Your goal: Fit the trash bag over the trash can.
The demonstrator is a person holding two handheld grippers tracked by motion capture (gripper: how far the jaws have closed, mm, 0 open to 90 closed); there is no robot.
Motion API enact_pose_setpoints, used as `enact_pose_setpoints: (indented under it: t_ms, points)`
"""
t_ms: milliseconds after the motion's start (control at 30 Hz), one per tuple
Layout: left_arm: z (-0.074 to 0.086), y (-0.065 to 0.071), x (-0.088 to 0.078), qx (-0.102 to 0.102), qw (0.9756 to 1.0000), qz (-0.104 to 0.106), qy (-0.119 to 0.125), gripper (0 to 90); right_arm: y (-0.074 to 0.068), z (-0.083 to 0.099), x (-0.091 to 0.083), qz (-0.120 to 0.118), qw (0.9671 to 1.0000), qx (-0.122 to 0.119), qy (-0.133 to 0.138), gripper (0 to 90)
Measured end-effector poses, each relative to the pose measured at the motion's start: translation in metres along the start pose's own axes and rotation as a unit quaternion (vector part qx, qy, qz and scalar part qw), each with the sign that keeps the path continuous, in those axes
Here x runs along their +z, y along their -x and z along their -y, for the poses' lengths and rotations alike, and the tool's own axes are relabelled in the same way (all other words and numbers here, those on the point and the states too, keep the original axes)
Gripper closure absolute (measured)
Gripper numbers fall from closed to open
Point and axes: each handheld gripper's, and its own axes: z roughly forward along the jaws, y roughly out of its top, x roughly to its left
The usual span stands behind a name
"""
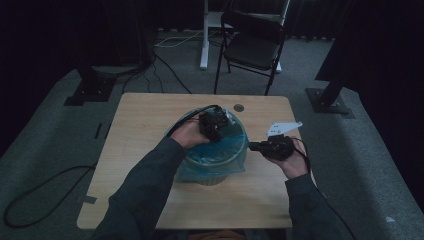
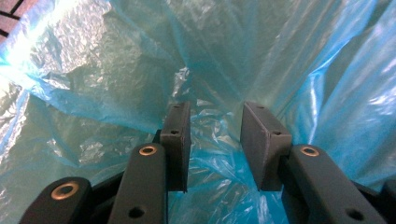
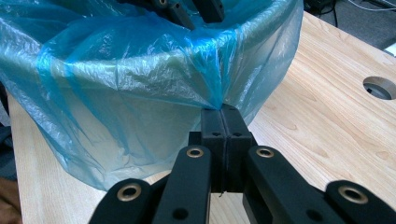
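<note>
Looking down from the high view, the bin (image 1: 216,172) with its blue liner (image 1: 220,155) sits mid-table (image 1: 135,120), the left tool (image 1: 214,125) dipped inside at 12 o'clock. The left gripper view shows that tool's jaws parted, gripping nothing. The right gripper view shows the right tool (image 3: 225,122) pinched shut on liner film at the rim; tugging harder could tear it or tip the bin.

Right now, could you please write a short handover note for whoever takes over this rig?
Left gripper: jaws open, inside the bin, over the blue bag liner, nothing held.
Right gripper: jaws shut on the liner's overhang outside the bin's wall.
Bin: mid-table, liner draped over its rim.
Done: liner is in and folded over.
Left: probably smoothing the liner inside and settling the edge.
</note>
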Motion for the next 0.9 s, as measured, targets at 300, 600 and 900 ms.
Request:
enact_pose_setpoints:
  t_ms: [300, 600, 900]
  points:
    - [0.0, 0.001, 0.005, 0.001, 1.0, -0.002, -0.009, 62.1, -0.001, 0.0, 0.001, -0.001, 1.0, 0.001, -0.001, 90.0]
    - [0.0, 0.001, 0.008, 0.003, 0.9998, -0.006, -0.018, 60.3, 0.0, 0.001, 0.0, -0.001, 1.0, 0.001, 0.001, 90.0]
    - [-0.001, 0.0, 0.011, 0.004, 0.9996, -0.008, -0.028, 59.9, -0.001, 0.001, 0.0, -0.002, 1.0, 0.001, 0.001, 90.0]
